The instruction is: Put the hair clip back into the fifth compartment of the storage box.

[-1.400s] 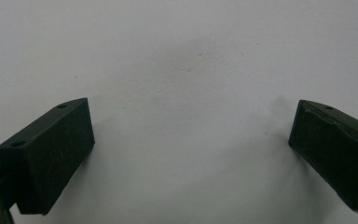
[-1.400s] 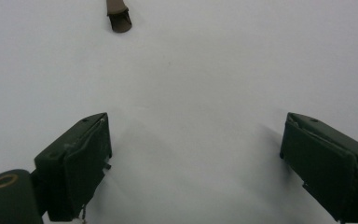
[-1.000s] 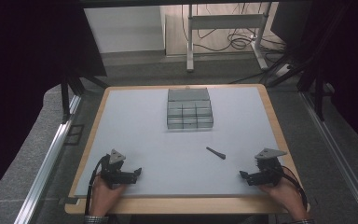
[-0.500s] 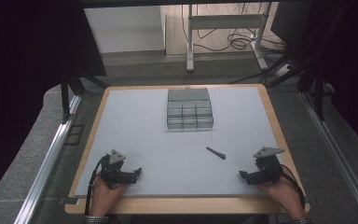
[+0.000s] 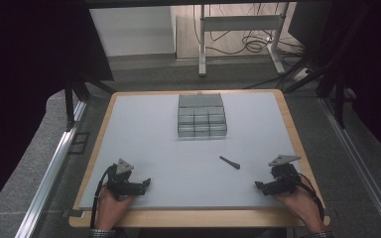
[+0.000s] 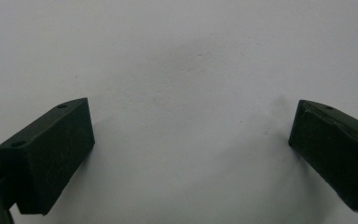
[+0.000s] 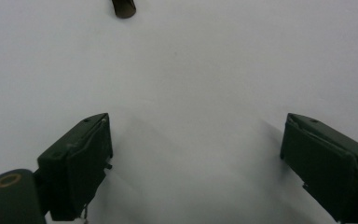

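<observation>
While both hands rest at the near edge of the white table [image 5: 158,148], the left gripper [image 5: 146,184] has its jaws spread wide over bare surface, gripping nothing; the right gripper [image 5: 259,186] is equally wide and empty; a small dark tapered peg [image 5: 229,162] lies near it; a grey compartment tray [image 5: 202,115] sits well beyond.

Box of little bins [image 5: 202,115] at the far middle of the counter [image 5: 144,134]. Small stick [image 5: 229,162] nearer, to the right. Left hand-held gripper [image 5: 146,184] and right hand-held gripper [image 5: 259,186] at the near corners.
</observation>
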Demonstrator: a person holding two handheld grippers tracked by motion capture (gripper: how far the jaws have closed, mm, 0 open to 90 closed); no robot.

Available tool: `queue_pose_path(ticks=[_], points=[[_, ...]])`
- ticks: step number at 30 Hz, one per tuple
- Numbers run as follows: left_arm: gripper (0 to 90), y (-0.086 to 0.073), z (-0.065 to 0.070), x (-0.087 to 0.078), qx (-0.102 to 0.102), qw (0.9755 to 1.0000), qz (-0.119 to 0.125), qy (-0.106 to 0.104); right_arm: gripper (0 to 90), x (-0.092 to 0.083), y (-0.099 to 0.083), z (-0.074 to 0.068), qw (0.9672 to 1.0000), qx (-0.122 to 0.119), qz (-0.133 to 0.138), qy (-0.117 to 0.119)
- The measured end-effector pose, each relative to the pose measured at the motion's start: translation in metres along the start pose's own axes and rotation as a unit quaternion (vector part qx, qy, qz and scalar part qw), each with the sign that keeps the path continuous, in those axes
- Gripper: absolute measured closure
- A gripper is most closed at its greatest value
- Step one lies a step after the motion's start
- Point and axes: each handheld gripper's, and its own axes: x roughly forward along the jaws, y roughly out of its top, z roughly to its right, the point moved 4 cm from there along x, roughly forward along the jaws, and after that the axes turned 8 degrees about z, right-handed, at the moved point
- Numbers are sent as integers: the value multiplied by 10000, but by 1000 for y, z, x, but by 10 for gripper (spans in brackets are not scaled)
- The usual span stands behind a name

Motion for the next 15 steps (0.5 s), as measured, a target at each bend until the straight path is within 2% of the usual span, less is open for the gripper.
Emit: queue_pose_path(ticks=[9, 12, 15], points=[[3, 0, 0, 0, -1, 10000, -1, 0, 199, -4, 4, 1, 9997, -48, -246, 51], [3, 0, 0, 0, -3, 10000, 1, 1, 266, -8, 7, 1, 9998, 3, -178, 113], [3, 0, 0, 0, -3, 10000, -1, -2, 290, -10, 10, 3, 9998, 88, -132, 142]])
